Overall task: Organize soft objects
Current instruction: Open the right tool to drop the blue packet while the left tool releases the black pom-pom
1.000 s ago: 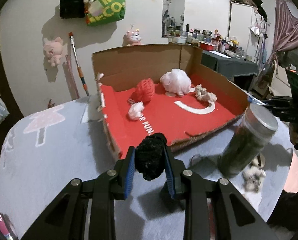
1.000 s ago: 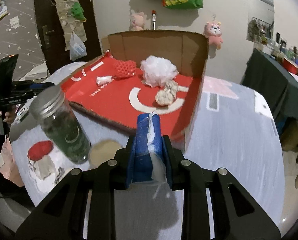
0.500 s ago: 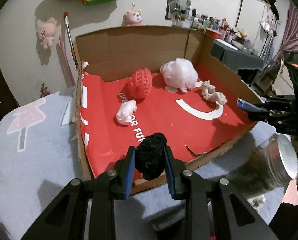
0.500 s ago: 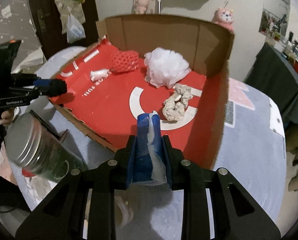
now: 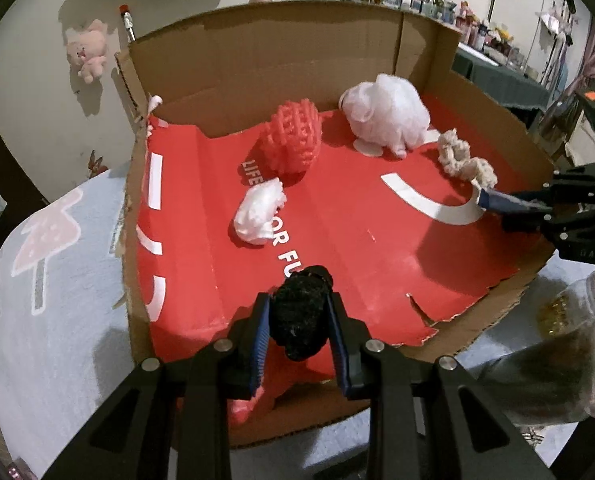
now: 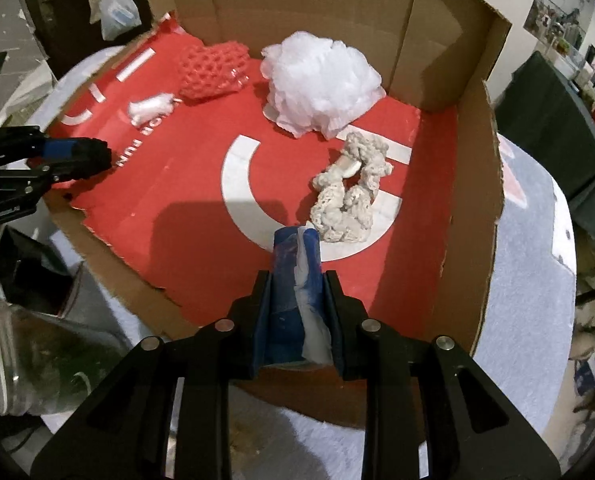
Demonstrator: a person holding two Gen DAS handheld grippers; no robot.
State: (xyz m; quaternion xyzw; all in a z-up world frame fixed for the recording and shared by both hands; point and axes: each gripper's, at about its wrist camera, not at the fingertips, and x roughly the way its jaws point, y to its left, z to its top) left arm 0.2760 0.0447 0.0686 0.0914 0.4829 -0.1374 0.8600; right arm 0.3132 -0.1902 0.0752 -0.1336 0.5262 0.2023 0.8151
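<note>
Left gripper [image 5: 300, 326]: its jaws are closed on a black fuzzy ball [image 5: 303, 317], which now hangs over the near edge of the red floor of the box; one second ago it was over the grey tablecloth, short of the box.
Right gripper [image 6: 296, 280]: its blue pads are pressed together on a thin white soft scrap [image 6: 312, 312]. It has also come forward, from the table to above the white ring printed on the floor.
Open cardboard box with red lining [image 5: 281, 64]: it looks like the collecting place.
Already inside, from near to far: a small white crumpled wad [image 5: 259, 212], a beige knotted rope piece [image 6: 349, 190], a red mesh sponge [image 5: 295, 140], a white puffy bath sponge [image 5: 385, 114].
Glass jar with metal lid [image 5: 553, 364]: it stands outside, on the table.
Meaning: both carried pieces are in place for release; probably the next step is opening the jaws.
</note>
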